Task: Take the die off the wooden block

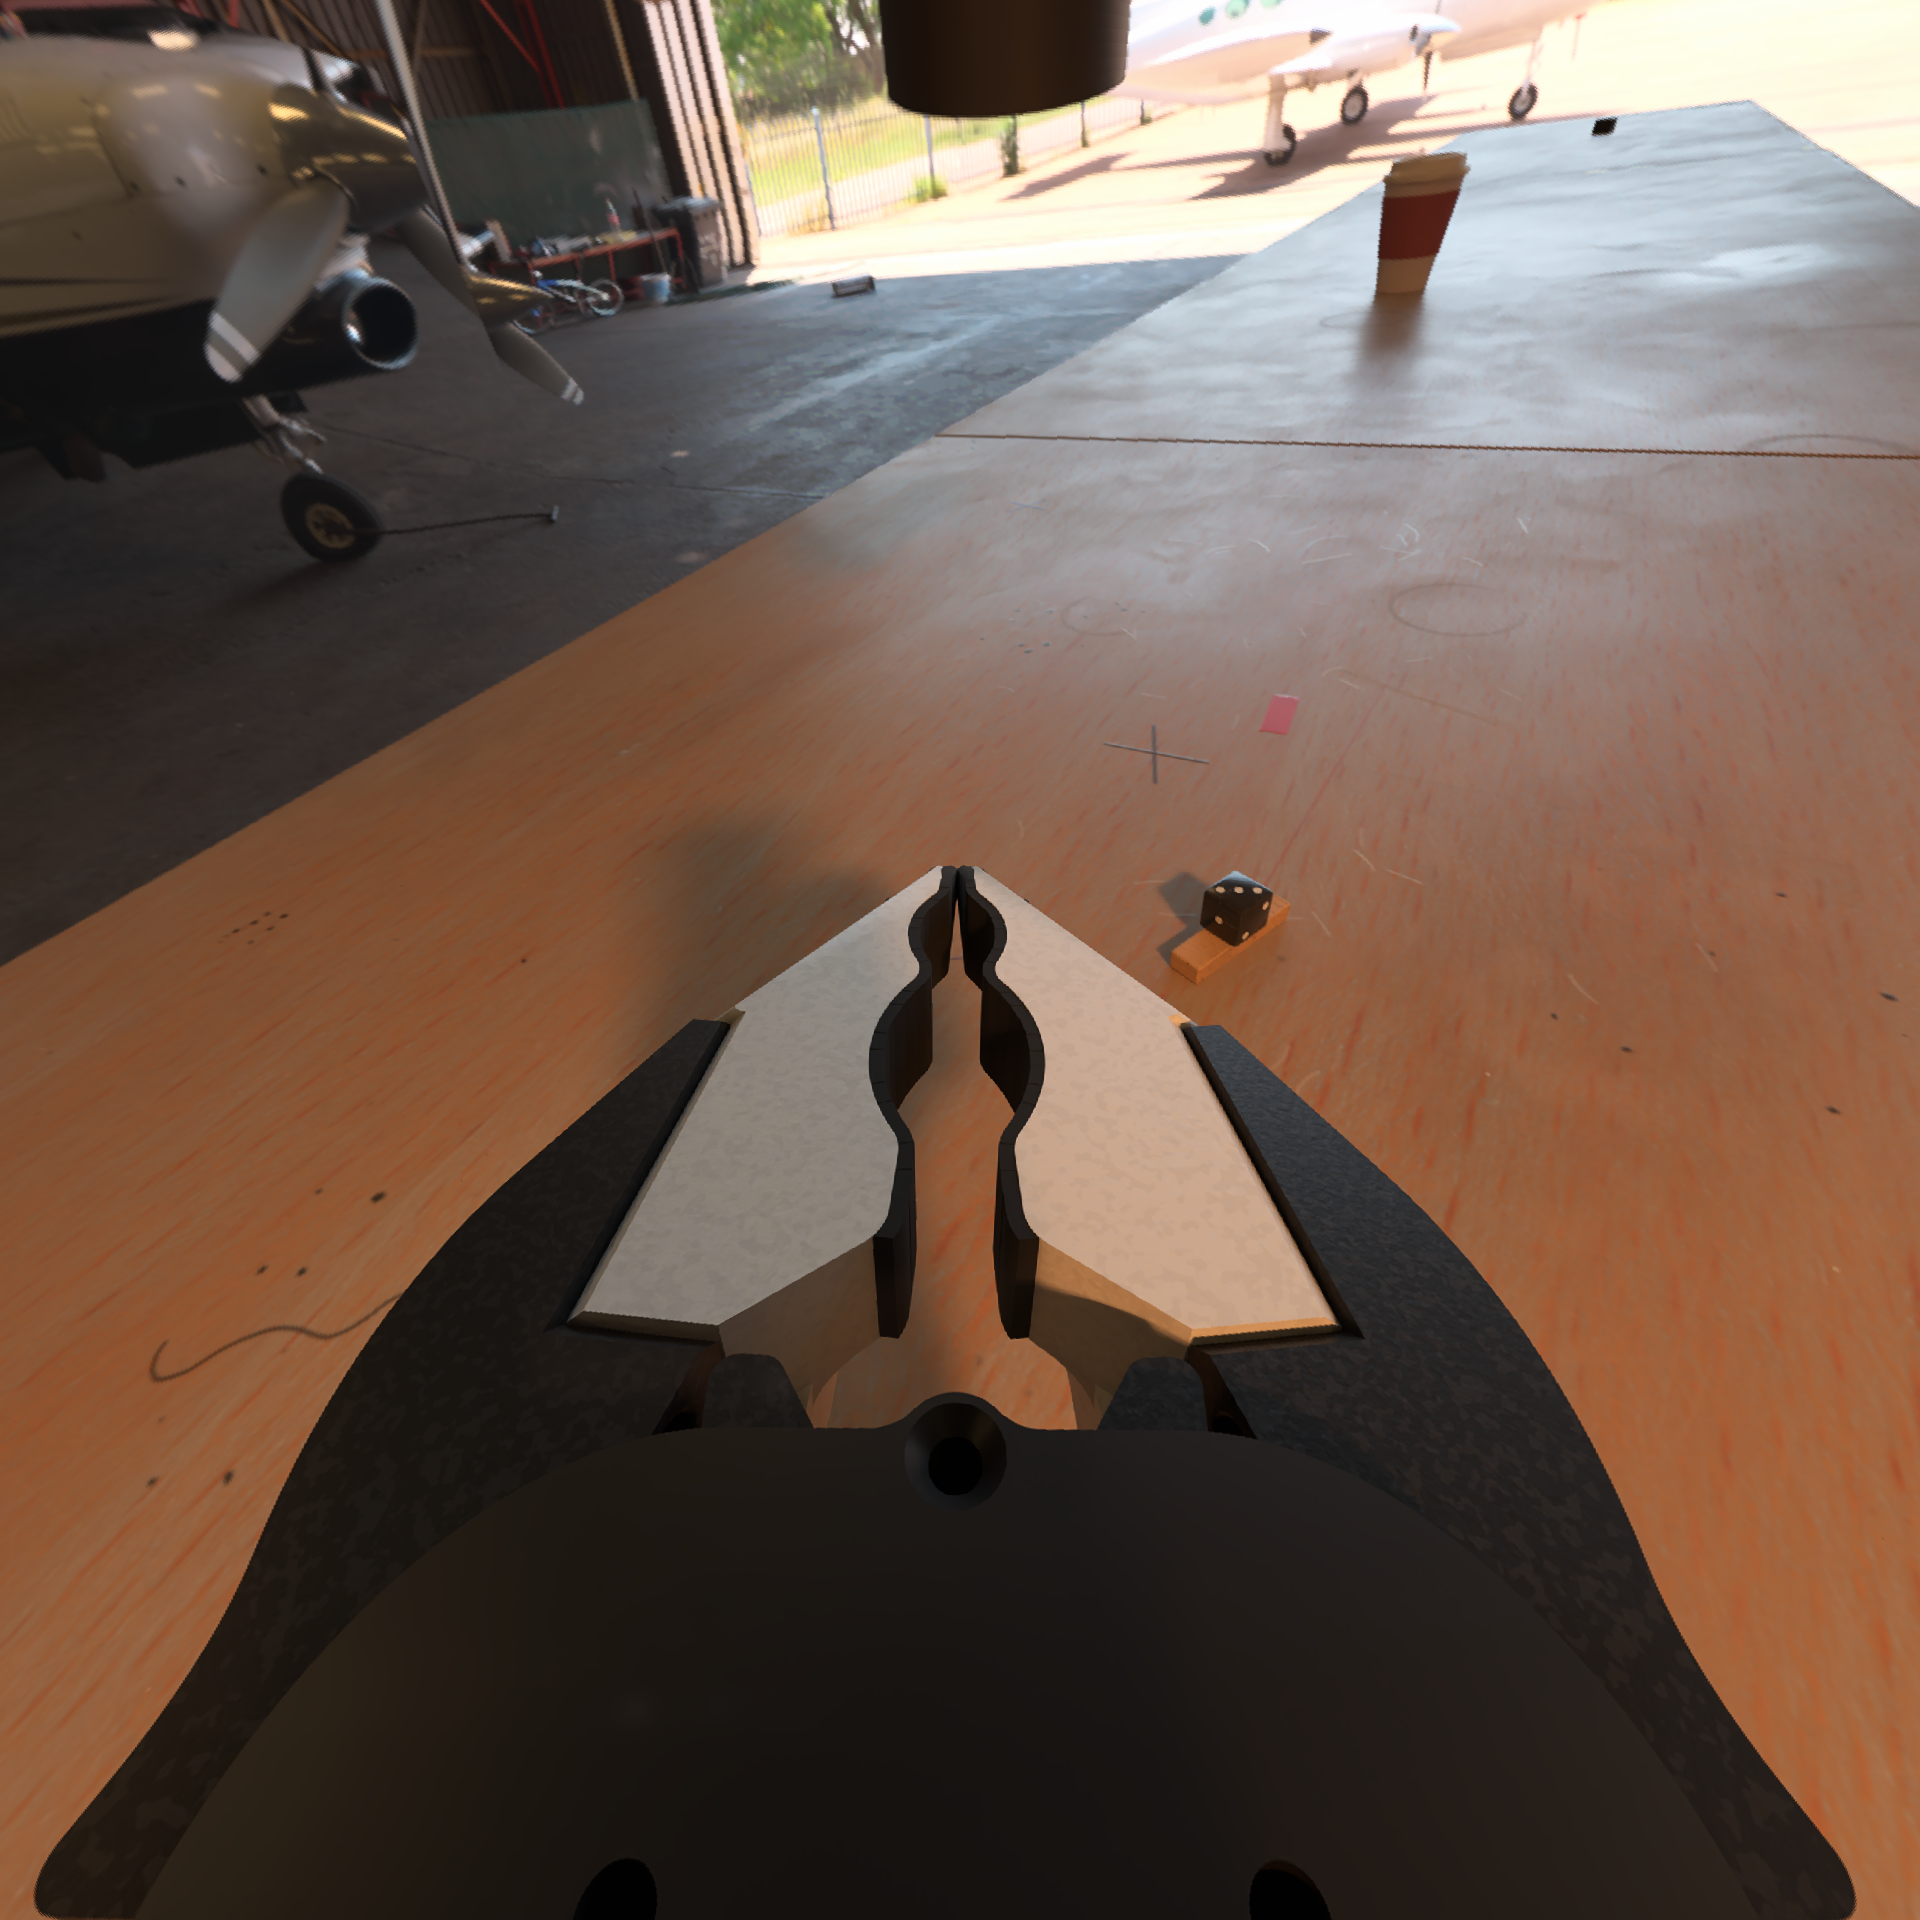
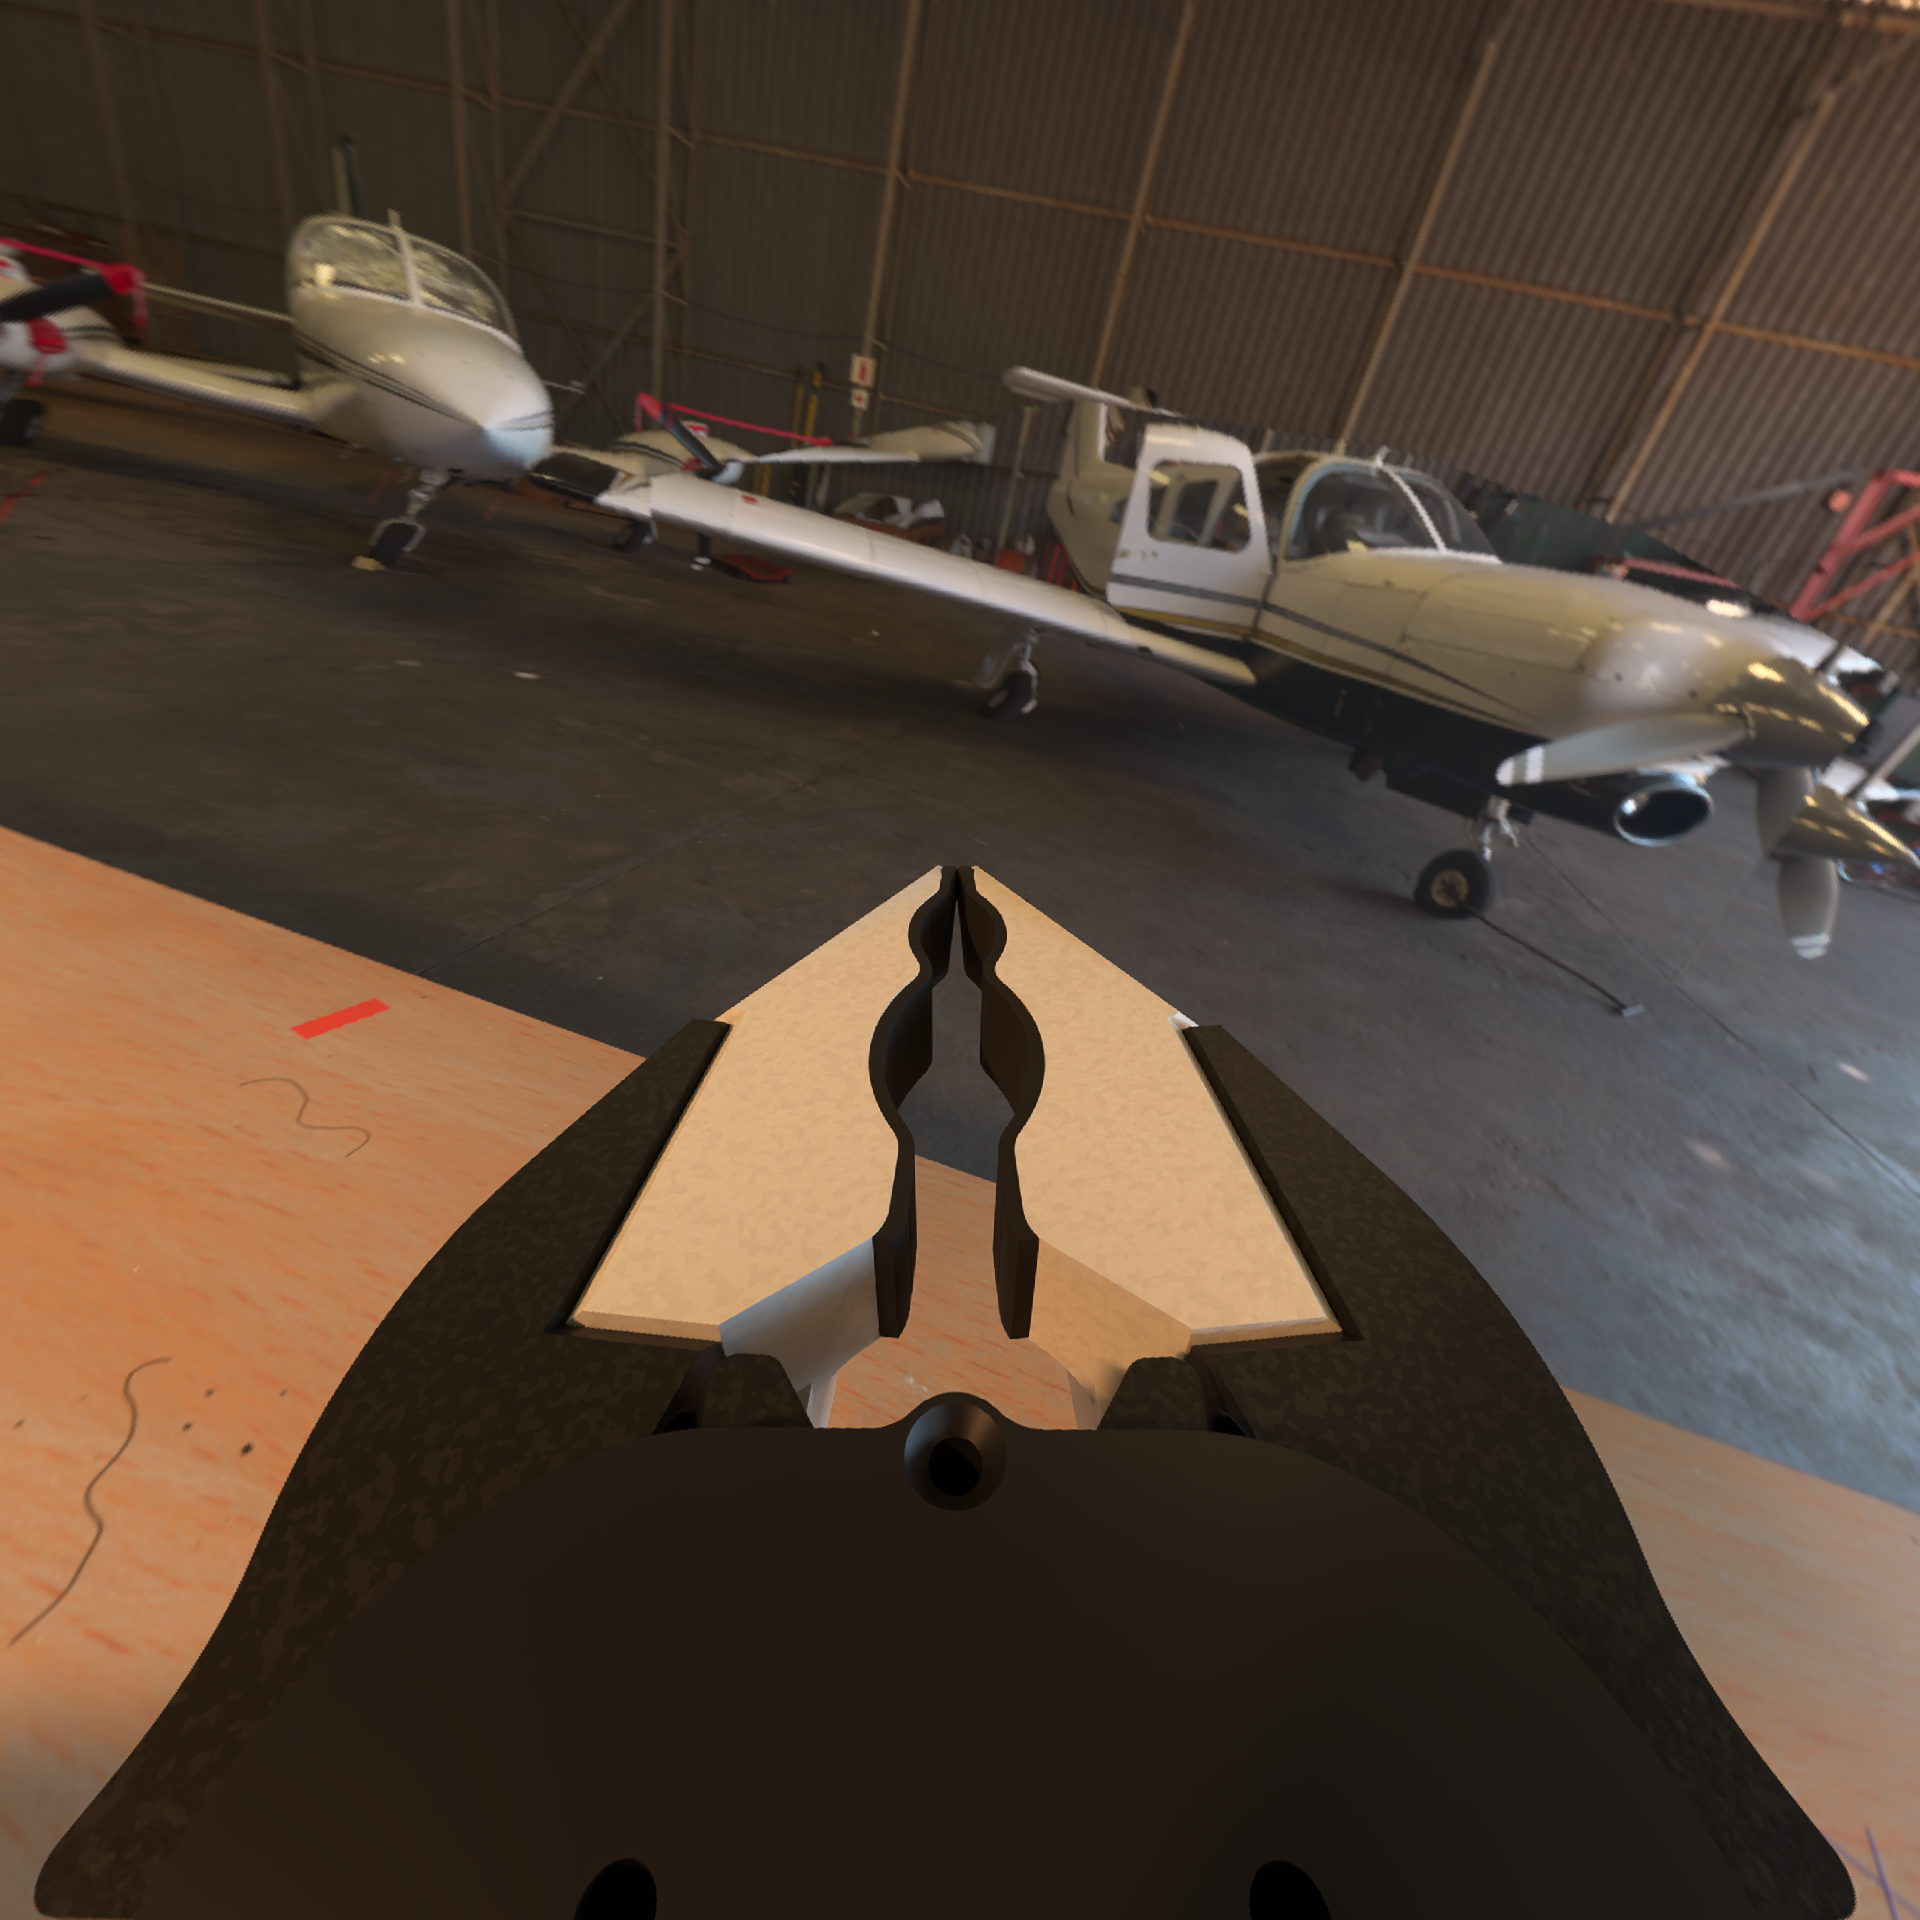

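Observation:
A small black die [image 1: 1234,906] with white pips sits on a flat wooden block [image 1: 1226,943] that lies on the wooden table [image 1: 1455,1039]. In the left wrist view the die and block are just right of and a little beyond my left gripper [image 1: 956,875], which is shut and empty, fingertips touching. My right gripper [image 2: 956,875] is shut and empty and points past the table's edge toward the hangar floor. The die and block do not show in the right wrist view.
A red and cream paper cup [image 1: 1415,223] stands far back on the table. A pink tape patch [image 1: 1278,714] and a pencilled cross [image 1: 1154,753] lie beyond the block. A dark cylinder [image 1: 1003,52] hangs at the top. The table edge [image 1: 520,686] runs diagonally to the left.

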`<action>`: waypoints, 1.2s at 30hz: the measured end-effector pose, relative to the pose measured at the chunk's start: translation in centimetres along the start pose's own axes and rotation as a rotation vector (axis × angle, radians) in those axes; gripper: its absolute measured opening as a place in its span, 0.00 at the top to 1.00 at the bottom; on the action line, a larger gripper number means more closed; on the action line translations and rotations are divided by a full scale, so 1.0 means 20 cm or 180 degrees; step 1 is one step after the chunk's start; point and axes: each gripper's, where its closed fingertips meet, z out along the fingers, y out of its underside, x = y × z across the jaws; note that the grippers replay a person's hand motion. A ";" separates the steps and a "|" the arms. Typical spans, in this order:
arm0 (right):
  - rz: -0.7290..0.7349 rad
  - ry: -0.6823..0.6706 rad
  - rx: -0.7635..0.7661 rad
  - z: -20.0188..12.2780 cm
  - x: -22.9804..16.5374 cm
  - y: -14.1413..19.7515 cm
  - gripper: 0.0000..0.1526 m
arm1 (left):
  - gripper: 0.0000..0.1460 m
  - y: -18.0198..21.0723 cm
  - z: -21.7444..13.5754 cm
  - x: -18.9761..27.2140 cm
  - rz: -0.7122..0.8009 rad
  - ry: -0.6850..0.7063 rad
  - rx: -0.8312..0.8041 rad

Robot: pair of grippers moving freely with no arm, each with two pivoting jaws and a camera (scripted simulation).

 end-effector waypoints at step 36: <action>0.0124 0.0335 -0.0338 0.18 0.00 0.17 1.00 | 1.00 -0.09 -0.10 -0.17 -0.0255 -0.0596 0.0465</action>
